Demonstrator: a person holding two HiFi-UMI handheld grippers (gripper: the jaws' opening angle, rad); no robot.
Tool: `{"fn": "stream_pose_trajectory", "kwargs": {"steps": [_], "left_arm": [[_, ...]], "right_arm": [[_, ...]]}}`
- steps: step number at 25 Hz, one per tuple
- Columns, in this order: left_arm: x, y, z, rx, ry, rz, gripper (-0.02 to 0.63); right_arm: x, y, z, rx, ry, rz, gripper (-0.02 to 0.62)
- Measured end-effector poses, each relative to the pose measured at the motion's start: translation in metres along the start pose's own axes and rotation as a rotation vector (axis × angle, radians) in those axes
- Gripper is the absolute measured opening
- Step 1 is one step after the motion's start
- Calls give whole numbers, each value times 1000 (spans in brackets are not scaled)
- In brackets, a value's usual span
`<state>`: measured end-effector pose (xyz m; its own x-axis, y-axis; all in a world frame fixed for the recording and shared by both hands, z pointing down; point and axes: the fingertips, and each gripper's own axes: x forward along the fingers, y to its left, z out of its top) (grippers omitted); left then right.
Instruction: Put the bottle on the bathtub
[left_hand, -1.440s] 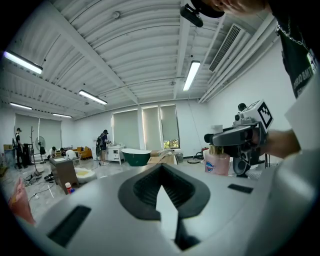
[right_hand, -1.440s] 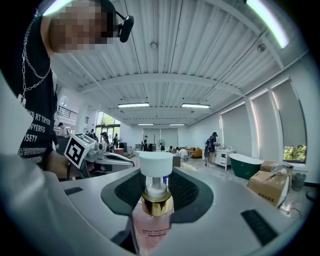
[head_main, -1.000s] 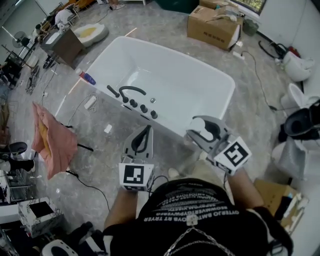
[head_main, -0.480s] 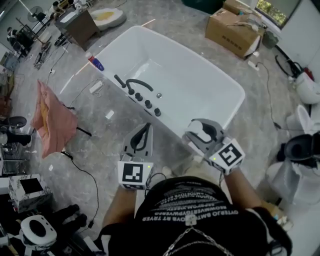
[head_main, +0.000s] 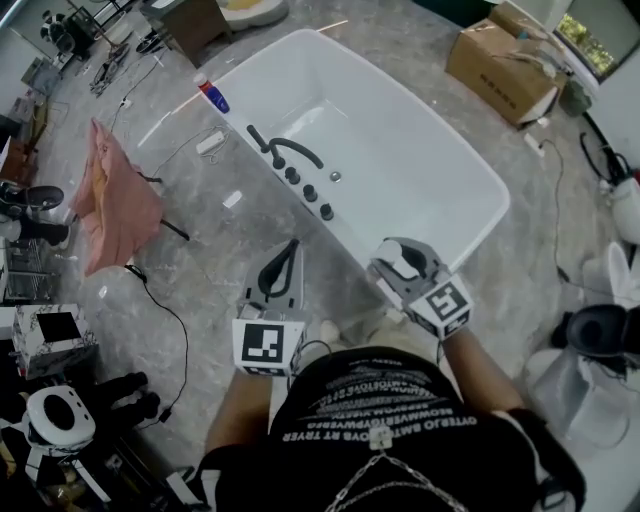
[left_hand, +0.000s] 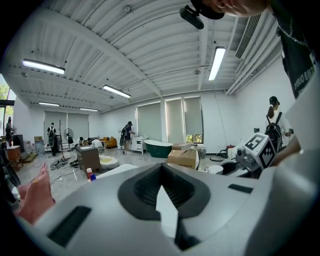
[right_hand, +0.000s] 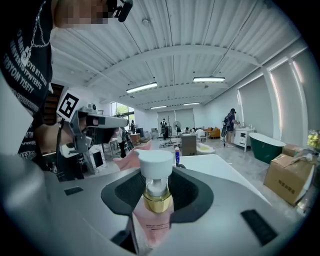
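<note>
Big bright hall with a grey marble floor (head_main: 250, 250), other people and furniture far off at the back. Across the floor, set on a slant, a white bathtub (head_main: 470, 165), with a black faucet (head_main: 287, 152) and a row of black knobs (head_main: 310, 192) along its left rim. Just beside the tub's far left corner, a small blue bottle (head_main: 212, 96) with a red cap, upright on the floor. Well to the left of the tub, a pink cloth (head_main: 118, 200); far right, beyond the tub, a cardboard box (head_main: 505, 62)

At the near end of the tub, both tools held out in front of the person (head_main: 390, 420). To the right, the right gripper (head_main: 403, 263), pinching the pink bottle (right_hand: 152, 212) by its body; bottle upright between the jaws, gold collar and white pump cap standing clear above them. Bottle held in the air at the tub's near corner, not set down on the rim. To the left, over the floor beside the tub's left side, the left gripper (head_main: 290, 248), jaws pressed together, nothing between them, tips aimed toward the far side
</note>
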<state>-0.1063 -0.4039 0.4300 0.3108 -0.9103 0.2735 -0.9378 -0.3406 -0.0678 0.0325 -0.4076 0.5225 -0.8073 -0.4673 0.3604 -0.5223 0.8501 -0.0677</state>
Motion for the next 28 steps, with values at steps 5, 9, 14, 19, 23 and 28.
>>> {"fn": "stream_pose_trajectory", "kwargs": {"steps": [5, 9, 14, 19, 23, 28], "left_arm": [[-2, 5, 0, -37, 8, 38, 3], [-1, 7, -2, -23, 13, 45, 3], [-1, 4, -5, -32, 16, 49, 3], [-1, 1, -5, -47, 21, 50, 3], [-2, 0, -7, -28, 33, 45, 3], [-4, -5, -10, -8, 53, 35, 3]], "right_arm": [[18, -9, -25, 15, 12, 1, 138], [29, -16, -50, 21, 76, 4, 138], [39, -24, -85, 49, 124, -17, 138], [45, -36, -121, 91, 149, -47, 140], [51, -42, -145, 105, 195, -56, 140], [56, -51, -177, 136, 259, -70, 140]]}}
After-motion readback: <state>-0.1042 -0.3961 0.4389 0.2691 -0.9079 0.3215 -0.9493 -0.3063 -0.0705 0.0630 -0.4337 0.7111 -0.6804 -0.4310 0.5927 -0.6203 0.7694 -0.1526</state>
